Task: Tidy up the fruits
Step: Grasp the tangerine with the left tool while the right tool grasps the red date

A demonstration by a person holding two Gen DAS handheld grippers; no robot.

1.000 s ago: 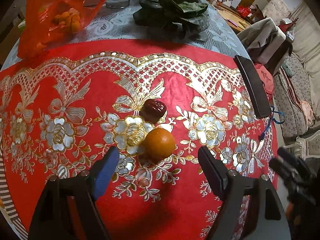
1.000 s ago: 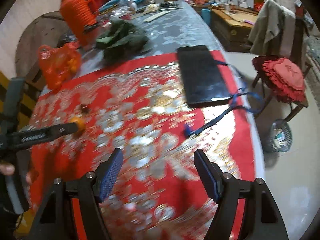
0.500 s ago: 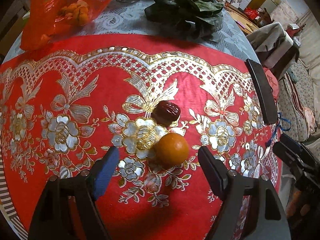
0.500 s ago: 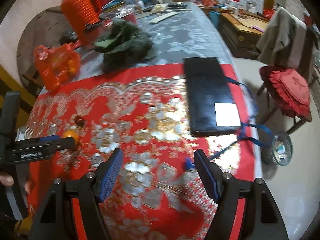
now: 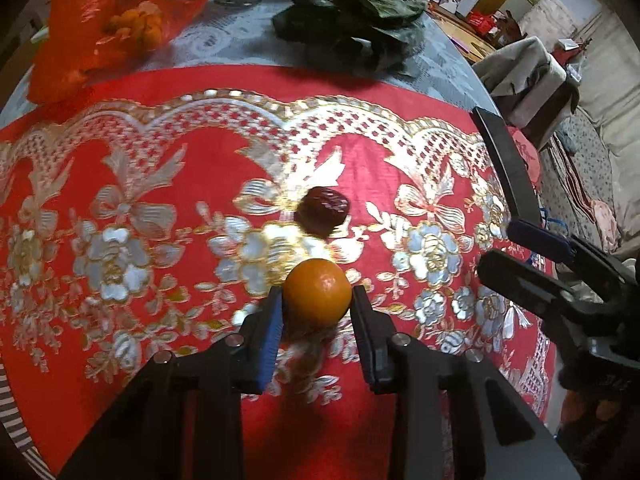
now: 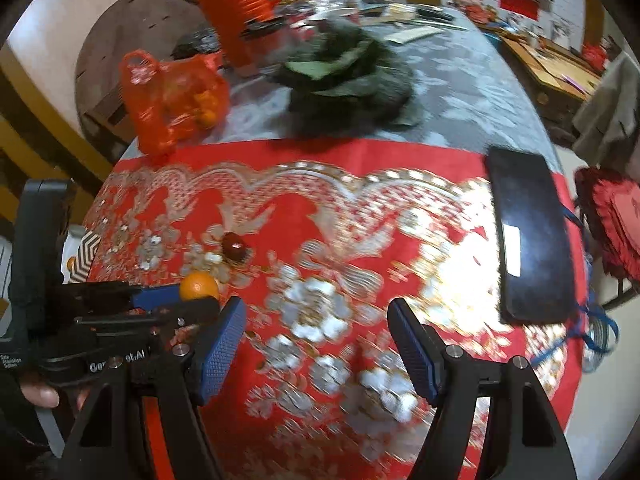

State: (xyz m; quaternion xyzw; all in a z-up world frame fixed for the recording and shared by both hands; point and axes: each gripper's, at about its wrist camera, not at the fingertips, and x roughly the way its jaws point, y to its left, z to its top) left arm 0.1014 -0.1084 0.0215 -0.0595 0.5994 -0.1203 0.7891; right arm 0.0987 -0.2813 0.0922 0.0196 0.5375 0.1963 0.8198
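Now my left tool (image 5: 317, 306) is closing on the orange (image 5: 318, 293) at lower centre, while my right tool (image 6: 316, 334) gapes empty.

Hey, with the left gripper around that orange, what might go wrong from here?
The left gripper is closing on the round orange near its fingertips, so it may squirt forward into the red date just beyond. The open right gripper hangs close by and might bump it.

A red tablecloth (image 5: 168, 360) with gold and silver flowers fills the frame; at centre an orange fruit (image 5: 317, 293), above it a dark red date (image 5: 324, 210); upper left, a translucent orange-red bag (image 5: 100, 28).
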